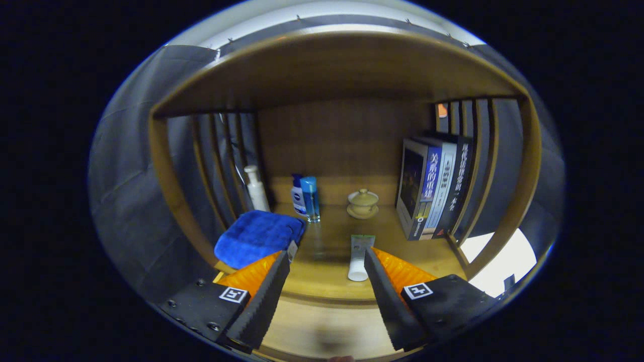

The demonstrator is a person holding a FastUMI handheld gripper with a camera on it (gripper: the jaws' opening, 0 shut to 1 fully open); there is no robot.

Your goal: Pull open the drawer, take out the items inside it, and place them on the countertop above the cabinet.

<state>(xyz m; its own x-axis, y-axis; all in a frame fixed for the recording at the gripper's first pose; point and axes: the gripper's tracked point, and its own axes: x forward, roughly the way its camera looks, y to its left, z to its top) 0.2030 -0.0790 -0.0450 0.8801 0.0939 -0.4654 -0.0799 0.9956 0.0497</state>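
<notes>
Gripper view: jaws spread and holding nothing, aimed over the worktop of a wooden cabinet.

From my remote station I see the gripper (327, 264) with its jaws wide apart, nothing pinched between them. A white tube (359, 259) lies on the worktop (327, 246), just inside the right jaw; I cannot tell whether it touches that jaw. A folded blue towel (257, 237) lies on the worktop beside the left jaw tip. Beyond the jaws, near the back panel, stand a white pump bottle (256, 189), a small white-and-blue bottle (298, 196) and a blue bottle (310, 198) just beside it, then a lidded cup on a saucer (363, 203). A row of books (433, 187) stands upright at the right, against the slatted side.
</notes>
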